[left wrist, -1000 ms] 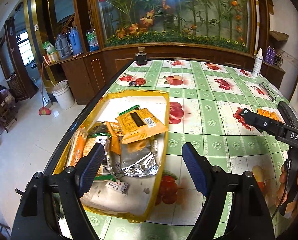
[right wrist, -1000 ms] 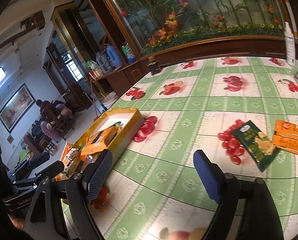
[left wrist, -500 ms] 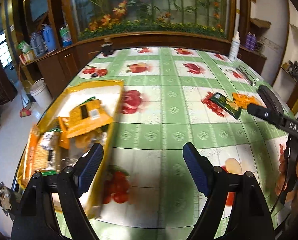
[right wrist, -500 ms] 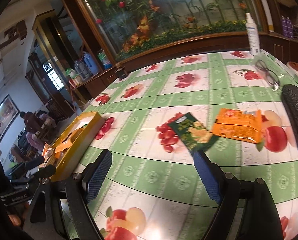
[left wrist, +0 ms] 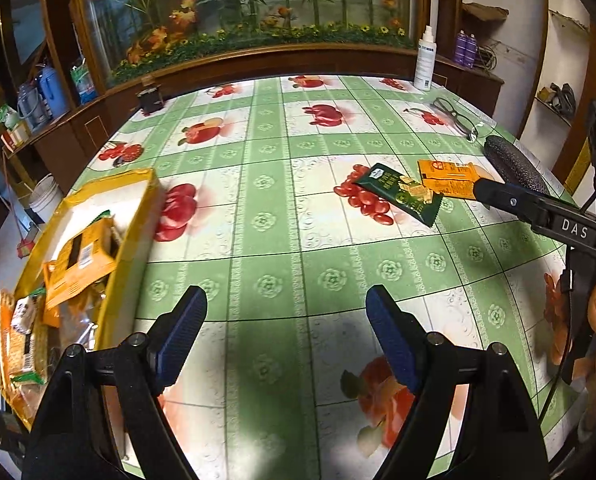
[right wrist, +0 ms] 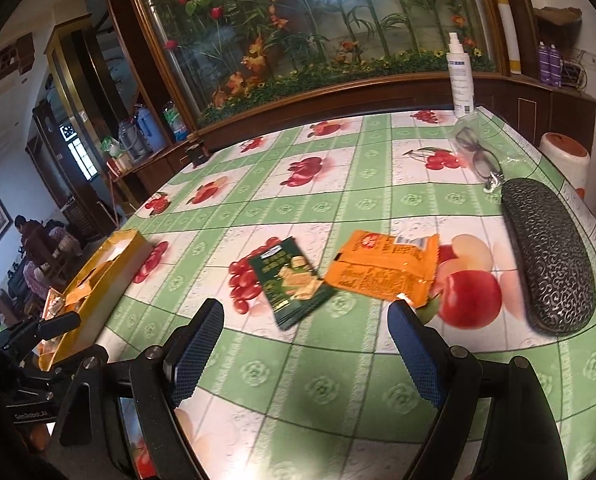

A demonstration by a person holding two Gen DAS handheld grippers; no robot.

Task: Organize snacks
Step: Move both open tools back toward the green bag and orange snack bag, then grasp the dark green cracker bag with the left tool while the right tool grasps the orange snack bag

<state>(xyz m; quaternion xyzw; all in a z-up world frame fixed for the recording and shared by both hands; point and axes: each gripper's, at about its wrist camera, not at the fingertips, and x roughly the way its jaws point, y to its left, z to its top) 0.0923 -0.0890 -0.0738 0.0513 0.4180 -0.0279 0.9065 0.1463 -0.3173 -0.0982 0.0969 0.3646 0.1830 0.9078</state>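
Two snack packets lie loose on the desk (right wrist: 338, 208), ahead of the right tongs (right wrist: 306, 344): a dark green packet (right wrist: 291, 282) just beyond the gap between the blue pads, and an orange packet (right wrist: 384, 266) just beyond the right-hand pad. The two packets lie side by side, close together; whether their edges touch is hard to tell. The right tongs are spread wide and grasp nothing, hovering above the green checked cloth. Further right of them lies a black glasses case (right wrist: 546, 256), with a pair of glasses (right wrist: 476, 152) beyond it and a white spray bottle (right wrist: 462, 76) at the far edge of the desk.

Off to the left of the right tongs, at the desk's left edge, sits a yellow box (right wrist: 97, 276) with more packets in it. From the left wrist view that same yellow box (left wrist: 131, 240) is just to the left of the left tongs (left wrist: 285, 334), holding an orange packet and several other wrappers. The left tongs are also released, pads well apart and empty, over bare cloth. The green packet (left wrist: 400, 194) and the orange one (left wrist: 450, 180) lie far ahead and to the right of them, partly behind the black arm of the right tongs.
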